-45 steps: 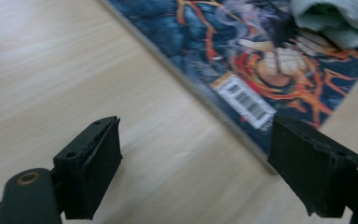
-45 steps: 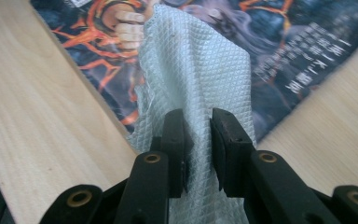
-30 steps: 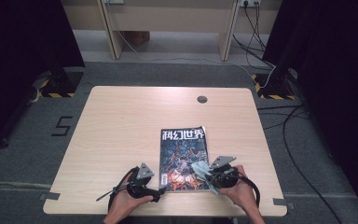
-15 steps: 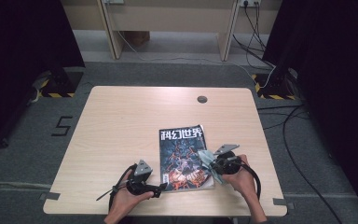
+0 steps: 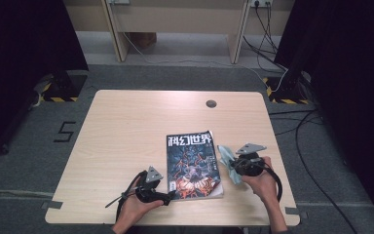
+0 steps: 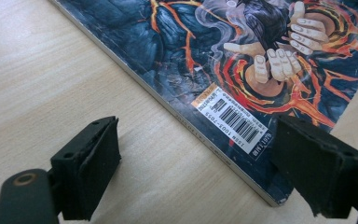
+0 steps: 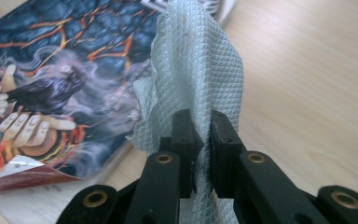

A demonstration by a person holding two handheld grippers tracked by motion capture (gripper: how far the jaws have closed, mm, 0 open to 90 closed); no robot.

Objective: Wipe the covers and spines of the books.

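Both grippers differ: right gripper [image 5: 230, 165] clamped cloth [image 5: 226, 161], lifted rightward off magazine [image 5: 193, 165]; left gripper [image 5: 171, 197] wide.

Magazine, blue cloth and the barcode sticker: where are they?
magazine [image 5: 192, 163], high view, middle of its dark cover.
blue cloth [image 7: 200, 74], right gripper view, its quilted face above the tongs.
barcode sticker [image 6: 235, 120], left gripper view, the white label's stripes.

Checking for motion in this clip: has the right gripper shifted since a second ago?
Yes. The right gripper, shut on a pale blue cloth, has moved off the magazine cover, rightward past its right edge and slightly up the table.
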